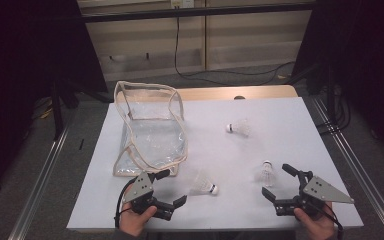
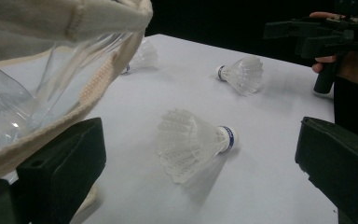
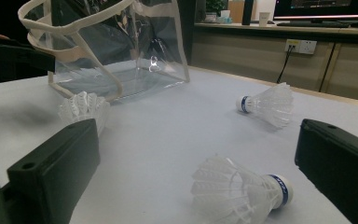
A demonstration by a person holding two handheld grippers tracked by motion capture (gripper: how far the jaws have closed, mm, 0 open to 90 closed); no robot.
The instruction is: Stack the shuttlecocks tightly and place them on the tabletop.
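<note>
Covering most of a wooden table point(image 1: 260, 92), a white sheet point(image 1: 280, 130) is serving as the work surface; grey floor, a trailing black cable point(image 1: 200, 74) and pale wall cabinets point(image 1: 250, 35) are lying beyond. Left gripper point(image 1: 172, 187) is sitting wide, empty, beside the clear plastic bag point(image 1: 152, 132). Right gripper point(image 1: 277, 182) is likewise gaping, holding nothing. Three shuttlecocks are lying apart: nearest shuttlecock point(image 1: 205, 184) just right of the left gripper, second shuttlecock point(image 1: 267, 172) near the right gripper, far shuttlecock point(image 1: 238, 128) mid-sheet.

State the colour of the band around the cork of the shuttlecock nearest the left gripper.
Blue, on a white shuttlecock; the left gripper view shows it best.
</note>
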